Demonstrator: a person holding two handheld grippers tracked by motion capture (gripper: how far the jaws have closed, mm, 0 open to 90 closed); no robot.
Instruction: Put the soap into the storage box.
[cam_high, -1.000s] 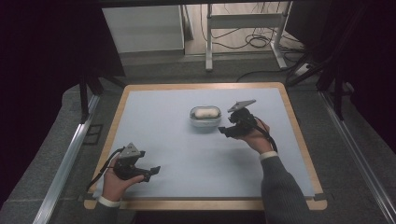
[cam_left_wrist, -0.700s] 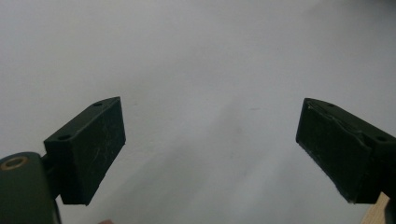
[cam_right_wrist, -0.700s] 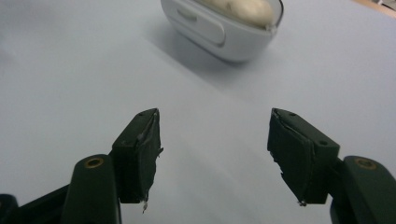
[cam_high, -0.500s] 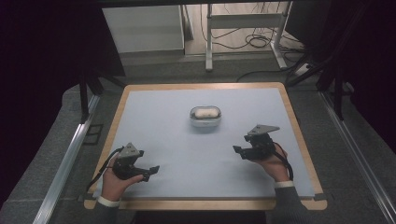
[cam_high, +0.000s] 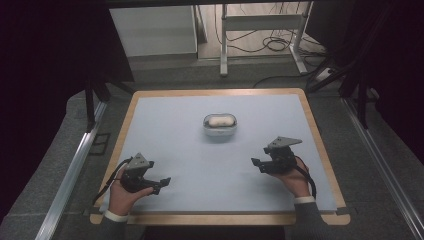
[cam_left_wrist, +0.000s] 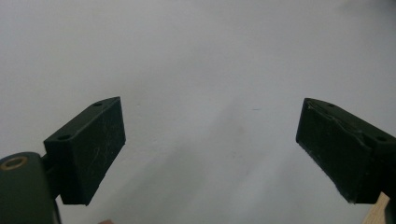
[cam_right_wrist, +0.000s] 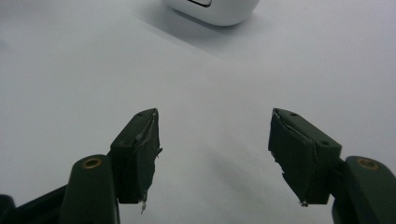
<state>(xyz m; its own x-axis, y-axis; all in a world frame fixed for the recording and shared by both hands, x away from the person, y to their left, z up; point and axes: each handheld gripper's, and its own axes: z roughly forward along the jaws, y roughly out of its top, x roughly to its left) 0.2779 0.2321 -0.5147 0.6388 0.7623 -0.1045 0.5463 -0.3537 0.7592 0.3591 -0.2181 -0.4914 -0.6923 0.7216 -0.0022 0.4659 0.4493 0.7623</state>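
Observation:
A small white oval case (cam_high: 219, 125) sits at the middle of the pale blue mat (cam_high: 200, 165); its lower edge shows at the top of the right gripper view (cam_right_wrist: 215, 11). My right gripper (cam_high: 257, 164) rests near the mat's right side, well short of the case and pointing left. Its jaws (cam_right_wrist: 215, 149) are open, have just been opening further, and hold nothing. My left gripper (cam_high: 162, 182) lies at the near left corner, open (cam_left_wrist: 210, 149), with bare mat between its jaws.
The mat lies on a wooden-edged table (cam_high: 320, 150). Metal rails (cam_high: 70, 170) run along both sides of the table. Beyond the far edge stand a white panel (cam_high: 152, 30), desk legs and floor cables (cam_high: 280, 45).
The right hand has pulled back from beside the white case toward the near right of the mat and lowered; its jaws stand a little wider. The left hand has stayed put.

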